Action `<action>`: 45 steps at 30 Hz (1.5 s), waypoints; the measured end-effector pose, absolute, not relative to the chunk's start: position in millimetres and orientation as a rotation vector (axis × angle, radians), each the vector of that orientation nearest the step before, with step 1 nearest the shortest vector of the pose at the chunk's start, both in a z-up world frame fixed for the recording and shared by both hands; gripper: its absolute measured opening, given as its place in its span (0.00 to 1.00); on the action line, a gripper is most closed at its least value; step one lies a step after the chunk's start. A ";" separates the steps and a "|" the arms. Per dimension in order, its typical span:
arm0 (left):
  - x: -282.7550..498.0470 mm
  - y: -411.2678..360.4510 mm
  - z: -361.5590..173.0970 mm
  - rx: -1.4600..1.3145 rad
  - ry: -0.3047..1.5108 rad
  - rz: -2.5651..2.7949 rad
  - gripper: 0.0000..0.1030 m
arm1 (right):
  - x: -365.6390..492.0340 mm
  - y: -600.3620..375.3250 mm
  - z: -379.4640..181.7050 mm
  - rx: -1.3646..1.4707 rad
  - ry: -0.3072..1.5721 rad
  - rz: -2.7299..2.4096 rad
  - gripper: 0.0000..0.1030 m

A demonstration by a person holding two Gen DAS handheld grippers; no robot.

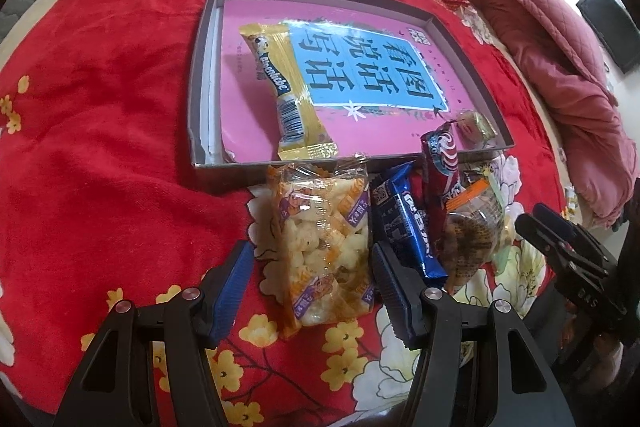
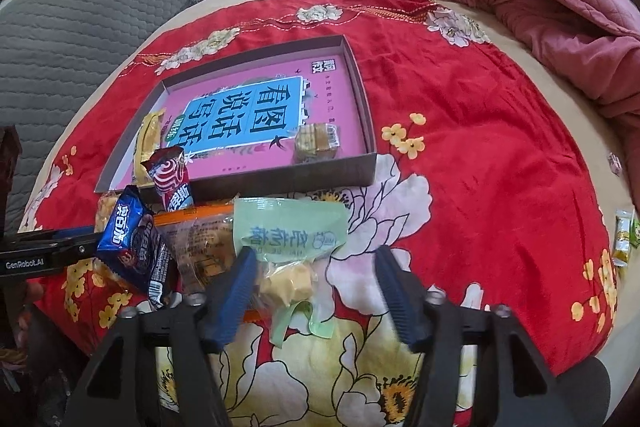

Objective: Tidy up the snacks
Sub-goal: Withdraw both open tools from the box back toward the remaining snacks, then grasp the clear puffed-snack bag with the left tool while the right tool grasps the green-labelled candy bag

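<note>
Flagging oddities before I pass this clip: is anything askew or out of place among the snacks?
Yes. The red swirl-printed packet leans across the tray's near wall, half in and half out. A few small green-and-yellow packets lie far off at the cloth's right edge, apart from the pile.

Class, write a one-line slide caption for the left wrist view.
Open left gripper straddles a clear puffed-snack bag lying before the shallow box.

the snack packs are shiny, crinkly plastic, like the clear puffed snack bag [image 1: 320, 247] just in front of the cardboard box [image 1: 196, 83]. the box looks matt. under the box, the red flowered cloth [image 1: 100, 147] looks soft and smooth.
</note>
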State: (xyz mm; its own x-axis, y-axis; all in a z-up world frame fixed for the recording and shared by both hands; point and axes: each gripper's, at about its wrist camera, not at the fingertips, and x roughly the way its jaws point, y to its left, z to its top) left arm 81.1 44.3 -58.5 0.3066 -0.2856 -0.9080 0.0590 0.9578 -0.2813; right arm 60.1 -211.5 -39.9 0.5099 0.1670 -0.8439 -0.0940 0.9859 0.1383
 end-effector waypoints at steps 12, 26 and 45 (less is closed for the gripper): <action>84.7 39.0 -65.3 -0.211 1.249 -0.219 0.62 | 61.2 -206.8 -55.2 0.093 1.080 0.205 0.65; 86.8 39.3 -71.4 -0.229 1.257 -0.206 0.62 | 65.9 -207.1 -69.4 0.148 1.099 0.280 0.46; 89.2 42.8 -77.0 -0.302 1.243 -0.183 0.61 | 62.8 -208.5 -65.2 0.175 1.065 0.312 0.39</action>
State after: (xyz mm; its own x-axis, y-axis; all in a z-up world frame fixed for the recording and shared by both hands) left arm 89.2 42.8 -77.0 0.3147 -0.2996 -0.9007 -0.0266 0.9457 -0.3239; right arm 62.8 -208.5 -65.2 0.4460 0.3341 -0.8303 -0.1663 0.9425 0.2899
